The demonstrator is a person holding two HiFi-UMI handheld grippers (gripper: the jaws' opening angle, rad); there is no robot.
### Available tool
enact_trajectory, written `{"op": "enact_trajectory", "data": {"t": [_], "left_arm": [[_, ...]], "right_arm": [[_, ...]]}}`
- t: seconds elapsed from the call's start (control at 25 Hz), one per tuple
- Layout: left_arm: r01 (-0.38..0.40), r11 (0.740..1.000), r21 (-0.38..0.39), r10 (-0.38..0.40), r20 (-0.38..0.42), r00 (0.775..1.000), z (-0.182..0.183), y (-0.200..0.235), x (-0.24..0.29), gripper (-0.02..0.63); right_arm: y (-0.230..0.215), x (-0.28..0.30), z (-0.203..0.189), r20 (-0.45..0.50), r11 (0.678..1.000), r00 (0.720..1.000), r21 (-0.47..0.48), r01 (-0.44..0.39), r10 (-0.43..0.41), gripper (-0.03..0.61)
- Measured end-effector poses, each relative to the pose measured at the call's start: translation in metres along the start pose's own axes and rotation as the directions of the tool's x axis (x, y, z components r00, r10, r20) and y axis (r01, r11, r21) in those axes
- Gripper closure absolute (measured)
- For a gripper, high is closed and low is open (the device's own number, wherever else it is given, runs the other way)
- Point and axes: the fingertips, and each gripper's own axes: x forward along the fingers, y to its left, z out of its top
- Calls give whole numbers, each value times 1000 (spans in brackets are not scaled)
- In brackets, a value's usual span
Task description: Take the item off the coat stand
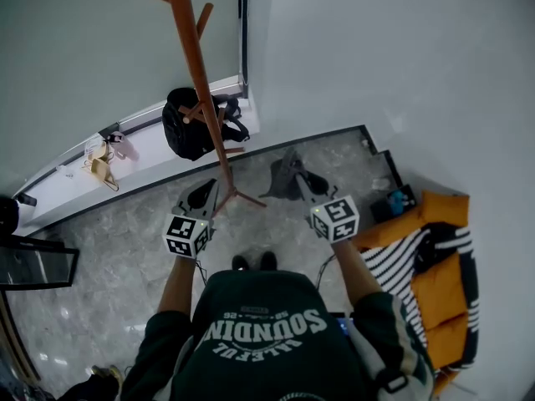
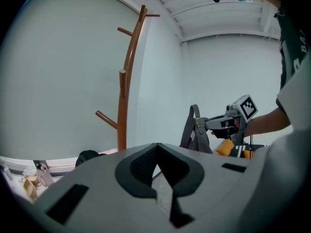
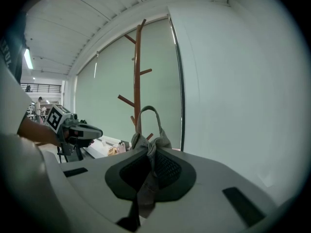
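Head view: one brown wooden coat stand [image 1: 201,73], two bags, two tools. The grey fabric bag with a loop handle [image 1: 280,182] is off the stand. It hangs in the air from the right tool [image 1: 301,182], to the right of the stand's splayed feet and apart from them. In the right gripper view the jaws are pinched on the bag's grey fabric, and the loop stands up just beyond the tips.

The left tool [image 1: 203,195] is held on the other side of the stand's feet. In the left gripper view its tips meet with nothing between them. Four pegs can be counted on the stand in that view.

A black soft bag [image 1: 191,124] sits low at the stand, against the white window ledge [image 1: 142,144] (hung or resting, cannot tell). A few small things lie further left on the ledge.

Edges: the ledge runs behind the stand and a pale wall closes the right side. An orange and black-and-white striped seat [image 1: 435,286] is near the person's right arm. Open grey marbled floor [image 1: 125,241] lies to the left of the left tool.
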Motion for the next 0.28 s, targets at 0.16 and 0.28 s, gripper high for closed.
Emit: {"op": "enact_trajectory", "data": {"t": [0.16, 0.28], "left_arm": [[-1, 1000, 0, 1, 0, 1000, -1, 5, 1, 614], [2, 1000, -11, -2, -1, 1000, -1, 6, 0, 614]], "right_arm": [[0, 2, 0, -8, 1000, 1000, 0, 5, -5, 568], [2, 3, 1, -15, 1000, 1000, 1, 6, -6, 568]]}}
